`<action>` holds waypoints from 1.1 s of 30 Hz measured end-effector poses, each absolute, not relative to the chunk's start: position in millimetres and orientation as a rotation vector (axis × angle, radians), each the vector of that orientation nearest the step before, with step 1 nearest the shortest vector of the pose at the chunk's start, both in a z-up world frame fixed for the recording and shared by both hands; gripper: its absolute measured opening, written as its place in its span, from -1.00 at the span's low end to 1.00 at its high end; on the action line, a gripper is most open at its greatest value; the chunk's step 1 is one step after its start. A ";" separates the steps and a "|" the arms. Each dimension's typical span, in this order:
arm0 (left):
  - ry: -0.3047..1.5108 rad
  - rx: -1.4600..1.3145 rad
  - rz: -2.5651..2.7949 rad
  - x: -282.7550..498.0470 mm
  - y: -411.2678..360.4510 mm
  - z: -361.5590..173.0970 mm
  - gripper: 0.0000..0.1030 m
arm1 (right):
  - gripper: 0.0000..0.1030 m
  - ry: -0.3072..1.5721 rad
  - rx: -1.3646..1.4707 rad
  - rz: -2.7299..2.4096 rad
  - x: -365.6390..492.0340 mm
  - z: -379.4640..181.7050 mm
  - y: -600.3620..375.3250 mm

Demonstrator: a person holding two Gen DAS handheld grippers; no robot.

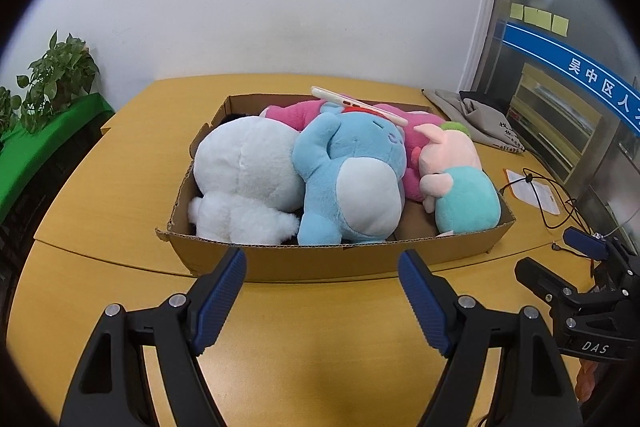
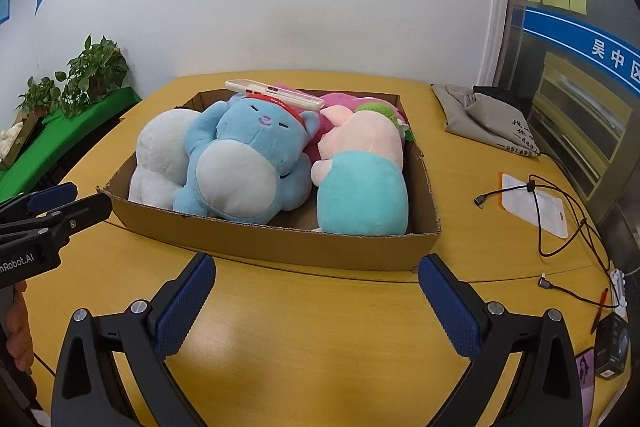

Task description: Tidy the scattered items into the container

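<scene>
A shallow cardboard box (image 1: 320, 261) (image 2: 280, 241) stands on the yellow table and holds plush toys: a white one (image 1: 244, 179) (image 2: 158, 155), a blue one (image 1: 352, 171) (image 2: 248, 163), a pink pig in a teal outfit (image 1: 460, 187) (image 2: 360, 183) and a magenta one (image 1: 296, 113) behind. A white phone (image 1: 356, 105) (image 2: 272, 94) lies on top of the toys. My left gripper (image 1: 322, 267) is open and empty, just short of the box's near wall. My right gripper (image 2: 316, 273) is open and empty, also in front of the box.
A grey cloth bag (image 1: 476, 119) (image 2: 488, 123) lies at the table's back right. A black cable (image 2: 560, 223) and a white packet (image 2: 532, 203) lie right of the box. A small black box (image 2: 610, 347) sits at the right edge. Potted plants (image 2: 96, 71) stand on a green ledge at left.
</scene>
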State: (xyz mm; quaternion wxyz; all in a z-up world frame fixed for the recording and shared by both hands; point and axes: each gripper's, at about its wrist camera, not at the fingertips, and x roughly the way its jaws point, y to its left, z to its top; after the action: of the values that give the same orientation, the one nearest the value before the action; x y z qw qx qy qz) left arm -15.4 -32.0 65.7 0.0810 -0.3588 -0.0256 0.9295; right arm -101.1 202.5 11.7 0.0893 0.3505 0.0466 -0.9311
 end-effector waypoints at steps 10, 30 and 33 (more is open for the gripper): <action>-0.077 -1.079 2.767 -17.3 -30.4 63.4 0.52 | 1.00 0.139 1.054 -2.775 -105.5 7.3 202.5; -0.067 -1.103 2.751 -24.9 -24.2 54.9 0.52 | 1.00 0.134 1.086 -2.770 -114.6 -3.4 202.0; -0.073 -1.106 2.751 -24.9 -24.7 54.3 0.52 | 1.00 0.137 1.087 -2.768 -115.0 -4.5 200.8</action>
State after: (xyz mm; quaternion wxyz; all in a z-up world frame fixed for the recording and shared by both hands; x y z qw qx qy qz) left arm -24.9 -24.7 54.3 0.0878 -0.3715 -0.0246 0.9239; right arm -115.0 200.8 -4.5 0.0822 0.3640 0.0460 -0.9266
